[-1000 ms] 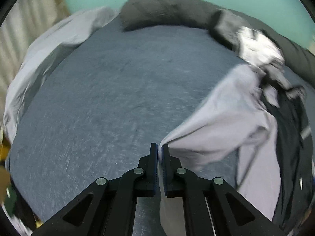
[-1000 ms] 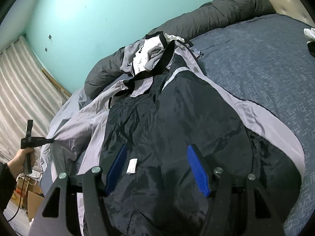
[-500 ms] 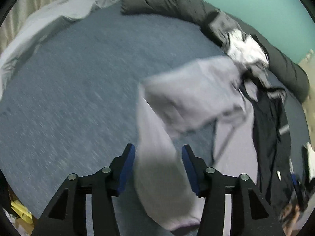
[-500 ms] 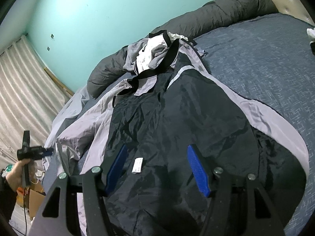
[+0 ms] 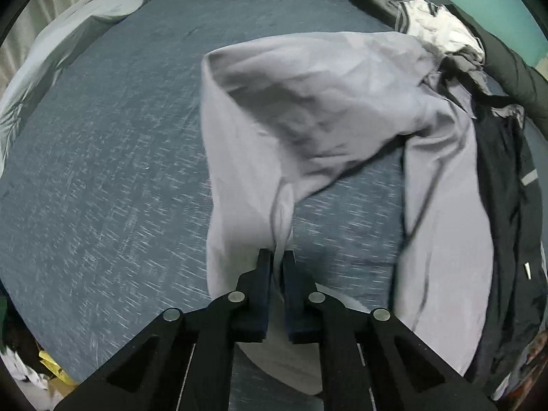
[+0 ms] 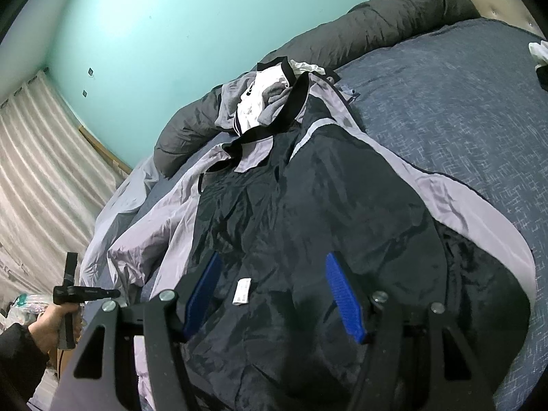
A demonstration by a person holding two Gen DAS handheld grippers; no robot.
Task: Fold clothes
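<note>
Left hand-held gripper (image 5: 278, 257): jaws pinched together on a thin fold of the jacket sleeve (image 5: 308, 120), pale grey; it points steeply down at the bed (image 5: 102, 188).
Why held so: a grip at the sleeve's end probably lets the sleeve be carried across onto the jacket's body for the first fold.
Left view, sleeve: lies in a loose hump, doubled over itself, joined at right to the dark jacket (image 5: 507, 205).
Left view, unclear: motion blur on the blue-grey bedcover; how much cloth sits between the pads is hidden by the fingers; items at the lower left edge are unreadable.
Right hand-held gripper (image 6: 270, 294): jaws apart, holding nothing, hovering over the jacket's dark lining near a white label (image 6: 242, 291).
Why so: likely waiting to pin or take the body.
Right view, jacket: spread on the bed, collar toward a rolled grey duvet (image 6: 376, 24).
Right view, cut off: jacket hem below the frame; the left hand (image 6: 51, 325) shows at far left.
</note>
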